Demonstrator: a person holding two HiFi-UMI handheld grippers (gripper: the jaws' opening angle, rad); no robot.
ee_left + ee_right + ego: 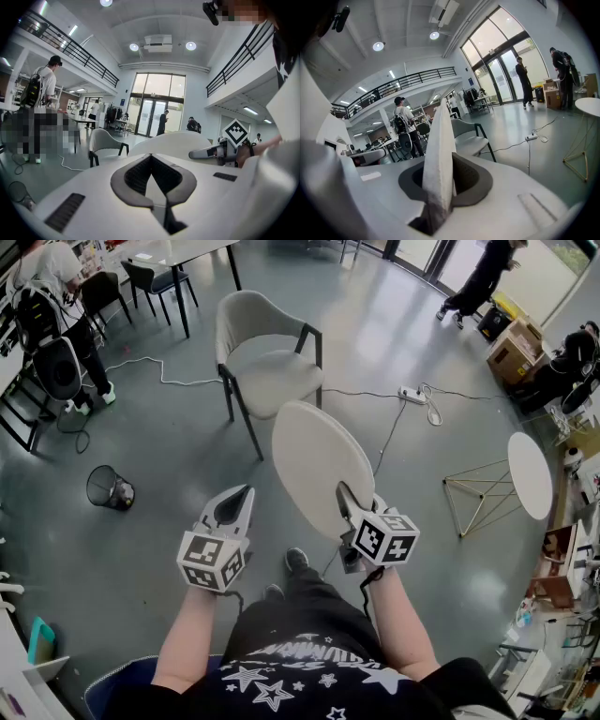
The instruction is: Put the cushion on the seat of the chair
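Right gripper (346, 493) jaws pinch cushion (314, 460) edge near the chair (272, 371); left gripper (247, 491) jaws pressed together; wire bin (111, 488) on floor (169, 549), contents unclear.

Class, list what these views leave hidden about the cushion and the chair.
Head view: round off-white cushion hides beige armchair's near seat corner.
Left gripper view: left claw's body hides the cushion's lower part.
Right gripper view: cushion, in right claw, covers the armchair's left side.

the cushion (314, 465) is matt rough cloth, the floor (169, 465) smooth and glossy.
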